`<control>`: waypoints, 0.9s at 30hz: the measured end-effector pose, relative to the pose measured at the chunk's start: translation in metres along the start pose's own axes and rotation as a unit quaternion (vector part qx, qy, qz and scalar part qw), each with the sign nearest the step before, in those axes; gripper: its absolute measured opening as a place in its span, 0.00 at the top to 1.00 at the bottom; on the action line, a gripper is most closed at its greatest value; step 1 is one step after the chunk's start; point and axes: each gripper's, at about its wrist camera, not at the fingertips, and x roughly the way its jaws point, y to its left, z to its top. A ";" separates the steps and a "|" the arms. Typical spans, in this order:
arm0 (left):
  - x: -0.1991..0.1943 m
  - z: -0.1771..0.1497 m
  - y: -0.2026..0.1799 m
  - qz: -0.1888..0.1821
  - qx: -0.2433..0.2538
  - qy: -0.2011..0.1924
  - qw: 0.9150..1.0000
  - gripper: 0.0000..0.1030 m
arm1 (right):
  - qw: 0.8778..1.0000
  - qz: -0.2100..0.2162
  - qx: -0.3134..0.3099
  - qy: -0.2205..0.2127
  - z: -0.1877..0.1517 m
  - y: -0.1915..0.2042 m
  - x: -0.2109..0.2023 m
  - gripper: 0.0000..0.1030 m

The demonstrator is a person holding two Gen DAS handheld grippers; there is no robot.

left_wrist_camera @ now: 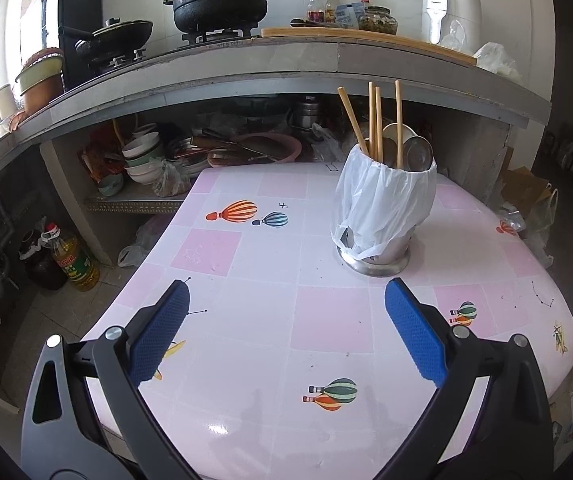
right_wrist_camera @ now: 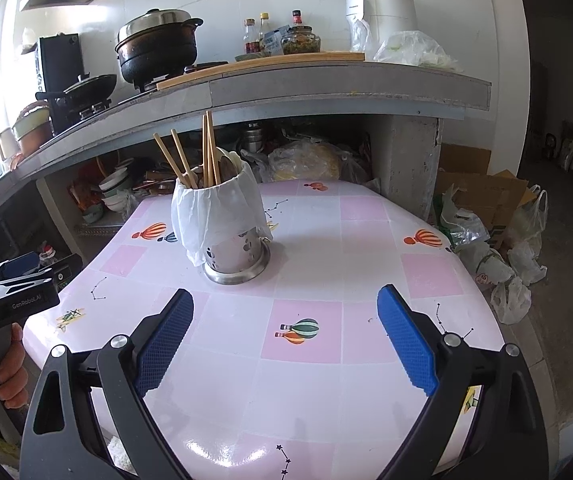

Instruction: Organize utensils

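A steel utensil holder (left_wrist_camera: 382,216) wrapped in a white plastic bag stands on the pink table (left_wrist_camera: 262,312); it also shows in the right wrist view (right_wrist_camera: 222,224). Several wooden chopsticks (left_wrist_camera: 374,120) and metal spoons (left_wrist_camera: 418,154) stand upright in it; the chopsticks show in the right wrist view (right_wrist_camera: 206,152) too. My left gripper (left_wrist_camera: 286,300) is open and empty, in front of the holder and to its left. My right gripper (right_wrist_camera: 286,304) is open and empty, in front of the holder and to its right. The left gripper (right_wrist_camera: 18,276) shows at the left edge of the right wrist view.
Behind the table runs a concrete counter (left_wrist_camera: 246,60) with a black pot (left_wrist_camera: 218,0), a wok (left_wrist_camera: 114,36), bottles and a white appliance (left_wrist_camera: 450,8). Bowls and pans crowd the shelf under it (left_wrist_camera: 146,160). An oil bottle (left_wrist_camera: 72,258) stands on the floor at left; plastic bags (right_wrist_camera: 486,248) lie on the floor at right.
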 end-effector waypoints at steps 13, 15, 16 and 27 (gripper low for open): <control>0.004 0.000 -0.015 -0.001 0.010 0.004 1.000 0.08 | 1.000 -0.008 0.013 0.008 0.000 -0.014 0.009 0.12; 0.005 -0.001 -0.017 -0.005 0.011 0.008 1.000 0.08 | 1.000 -0.010 0.017 0.010 0.000 -0.016 0.010 0.12; 0.006 -0.001 -0.018 -0.006 0.012 0.010 1.000 0.08 | 1.000 -0.011 0.018 0.011 0.000 -0.016 0.010 0.12; -0.003 0.002 -0.023 -0.019 0.008 -0.022 1.000 0.08 | 1.000 -0.016 0.009 0.007 0.000 -0.010 0.008 0.12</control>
